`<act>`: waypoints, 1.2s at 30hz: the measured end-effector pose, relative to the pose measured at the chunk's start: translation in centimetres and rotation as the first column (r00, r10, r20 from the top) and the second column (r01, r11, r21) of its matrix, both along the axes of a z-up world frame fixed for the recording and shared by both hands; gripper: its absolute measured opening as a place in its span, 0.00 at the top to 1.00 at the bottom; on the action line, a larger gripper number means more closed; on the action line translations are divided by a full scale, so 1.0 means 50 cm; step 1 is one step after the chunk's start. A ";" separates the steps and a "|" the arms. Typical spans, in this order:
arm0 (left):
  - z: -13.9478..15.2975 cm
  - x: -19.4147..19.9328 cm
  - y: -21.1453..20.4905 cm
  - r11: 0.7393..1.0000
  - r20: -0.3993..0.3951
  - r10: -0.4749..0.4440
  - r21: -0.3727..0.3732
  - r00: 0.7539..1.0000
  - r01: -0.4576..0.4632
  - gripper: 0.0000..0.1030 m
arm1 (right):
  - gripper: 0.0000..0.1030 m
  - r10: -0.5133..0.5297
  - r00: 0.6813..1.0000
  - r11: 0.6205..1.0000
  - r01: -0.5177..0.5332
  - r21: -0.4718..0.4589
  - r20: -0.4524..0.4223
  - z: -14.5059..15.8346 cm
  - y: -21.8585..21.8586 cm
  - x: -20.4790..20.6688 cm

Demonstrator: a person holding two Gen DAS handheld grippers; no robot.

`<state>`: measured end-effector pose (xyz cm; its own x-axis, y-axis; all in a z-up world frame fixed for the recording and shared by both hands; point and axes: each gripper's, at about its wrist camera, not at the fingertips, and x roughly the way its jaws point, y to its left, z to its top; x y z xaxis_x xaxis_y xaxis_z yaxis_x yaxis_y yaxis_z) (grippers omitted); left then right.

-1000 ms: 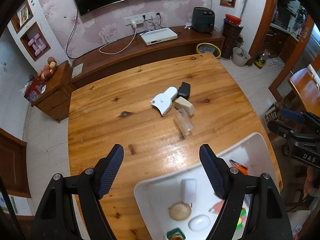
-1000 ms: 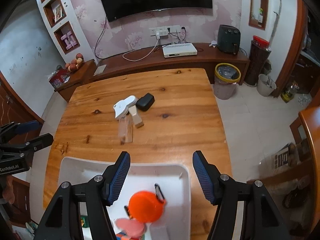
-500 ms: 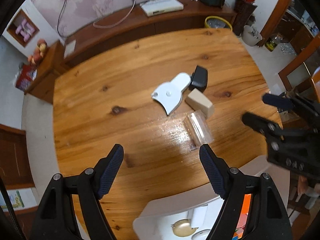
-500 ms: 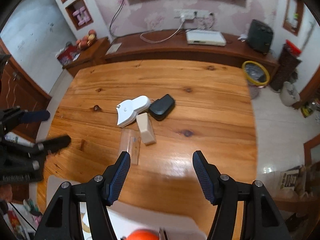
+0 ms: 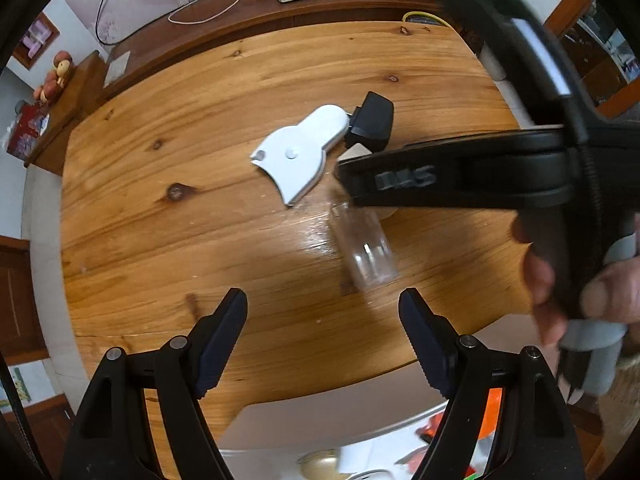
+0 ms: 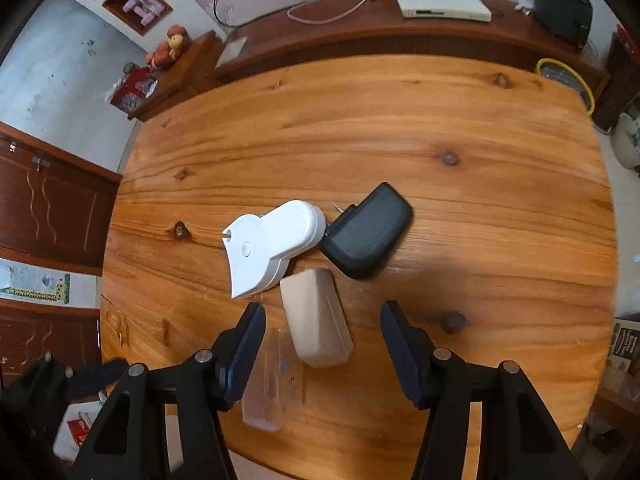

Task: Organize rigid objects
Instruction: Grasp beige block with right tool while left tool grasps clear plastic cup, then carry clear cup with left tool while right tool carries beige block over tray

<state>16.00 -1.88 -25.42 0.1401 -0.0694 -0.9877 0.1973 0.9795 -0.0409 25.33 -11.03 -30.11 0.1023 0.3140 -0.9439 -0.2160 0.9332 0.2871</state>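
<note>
While closing, right gripper (image 6: pixel 322 344) jaws straddle beige block (image 6: pixel 316 318) — untouched.

Table (image 5: pixel 160 240): wooden, rounded corners.
Centre: white fan-shaped piece (image 5: pixel 298 152) touching black adapter (image 5: pixel 370 122).
Clear case (image 5: pixel 364 244): toward right edge.
Left gripper (image 5: pixel 322 336): jaws apart, empty.
Right gripper (image 5: pixel 460 172): crosses from right, hand (image 5: pixel 576 280) gripping.
Near edge: white bin (image 5: pixel 320 420).

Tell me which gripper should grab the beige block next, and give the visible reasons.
Right. The right gripper is closing with the beige block lying between its fingers, untouched as yet. The left gripper stands open over bare table, short of the clear case, and the right one crosses its path to the block.
</note>
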 end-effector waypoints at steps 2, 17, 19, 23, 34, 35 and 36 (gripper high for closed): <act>-0.007 0.004 -0.008 1.000 -0.007 0.011 -0.008 1.000 -0.011 0.22 | 0.45 0.015 1.000 1.000 -0.015 -0.011 -0.020 -0.015 0.012 0.004; -0.068 0.060 -0.020 0.987 -0.062 0.156 -0.028 0.986 -0.158 0.23 | 0.71 -0.010 0.998 1.000 0.010 -0.004 -0.060 -0.044 -0.021 0.025; -0.078 0.065 -0.016 0.983 -0.075 0.177 -0.028 0.981 -0.180 0.23 | 0.72 -0.019 0.998 1.000 0.019 0.001 -0.060 -0.044 -0.030 0.026; -0.096 0.070 -0.007 0.977 -0.094 0.207 -0.037 0.974 -0.211 0.38 | 0.72 -0.049 0.997 0.999 0.050 0.017 -0.065 -0.045 -0.056 0.025; -0.082 0.056 0.013 0.976 -0.069 0.198 -0.074 0.978 -0.203 0.70 | 0.72 -0.084 0.995 0.995 0.087 0.052 -0.055 -0.026 -0.090 0.000; -0.072 0.053 0.017 0.976 -0.058 0.197 -0.084 0.979 -0.201 0.70 | 0.72 -0.085 0.995 0.995 0.088 0.056 -0.051 -0.022 -0.092 -0.005; -0.058 0.041 0.011 0.975 -0.046 0.197 -0.091 0.979 -0.200 0.70 | 0.72 -0.086 0.995 0.994 0.088 0.062 -0.046 -0.016 -0.092 -0.011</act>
